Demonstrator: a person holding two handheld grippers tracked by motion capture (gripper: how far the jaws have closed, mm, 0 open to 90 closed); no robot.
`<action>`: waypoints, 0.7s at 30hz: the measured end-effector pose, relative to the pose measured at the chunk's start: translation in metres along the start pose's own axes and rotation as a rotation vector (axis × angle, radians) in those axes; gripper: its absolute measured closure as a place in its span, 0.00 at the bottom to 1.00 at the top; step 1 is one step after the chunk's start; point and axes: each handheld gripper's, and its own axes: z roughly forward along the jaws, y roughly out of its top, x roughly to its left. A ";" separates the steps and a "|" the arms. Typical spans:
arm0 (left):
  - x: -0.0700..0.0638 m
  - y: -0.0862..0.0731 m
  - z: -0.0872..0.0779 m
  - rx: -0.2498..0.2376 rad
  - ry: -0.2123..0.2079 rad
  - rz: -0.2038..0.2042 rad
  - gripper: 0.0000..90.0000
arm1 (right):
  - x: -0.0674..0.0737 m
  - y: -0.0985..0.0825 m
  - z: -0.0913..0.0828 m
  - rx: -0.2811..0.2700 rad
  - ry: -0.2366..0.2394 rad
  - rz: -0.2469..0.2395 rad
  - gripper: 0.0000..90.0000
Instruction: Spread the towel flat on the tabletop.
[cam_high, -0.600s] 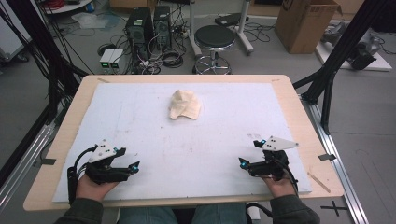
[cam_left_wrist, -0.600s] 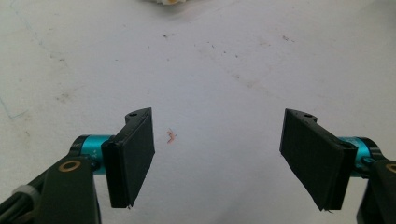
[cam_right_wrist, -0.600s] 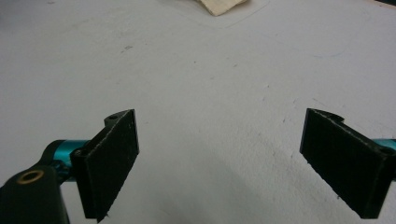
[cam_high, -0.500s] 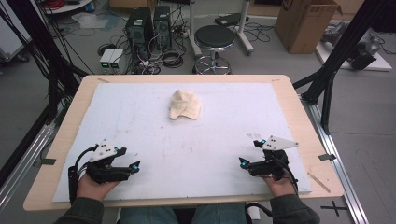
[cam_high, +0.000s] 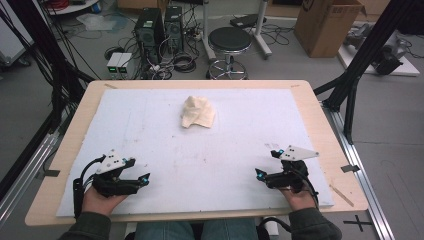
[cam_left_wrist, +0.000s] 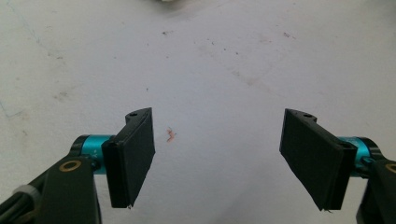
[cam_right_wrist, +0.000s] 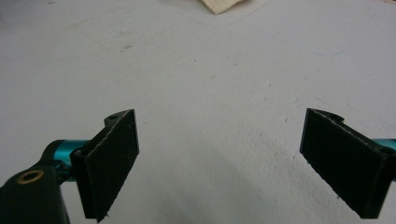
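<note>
Nothing has shifted since the earlier frame. At seven o'clock on the tabletop (cam_high: 310, 95), the left hand-held gripper (cam_high: 142, 178) rests as before on the white mat (cam_high: 240, 150), jaws spread wide with nothing between them. The crumpled cream cloth (cam_high: 197, 112) lies unmoved near twelve o'clock, well apart from both. At five o'clock, the right hand-held gripper (cam_high: 267, 165) likewise stays put, wide open and empty.

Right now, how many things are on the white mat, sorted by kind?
Crumpled cream cloth: 1
Hand-held grippers: 2, the left hand-held gripper and the right hand-held gripper, both open with nothing between the jaws
Total: 3, all on the white mat
</note>
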 end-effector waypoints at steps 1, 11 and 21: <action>0.000 0.000 0.000 0.001 0.002 -0.001 0.30 | 0.000 0.000 0.000 -0.001 0.000 0.001 0.12; 0.000 -0.003 -0.003 -0.002 0.003 -0.003 0.30 | 0.002 0.003 0.006 -0.001 0.009 -0.003 0.12; -0.001 -0.005 -0.005 -0.002 0.009 -0.001 0.30 | 0.005 0.008 0.014 0.005 0.025 -0.014 0.12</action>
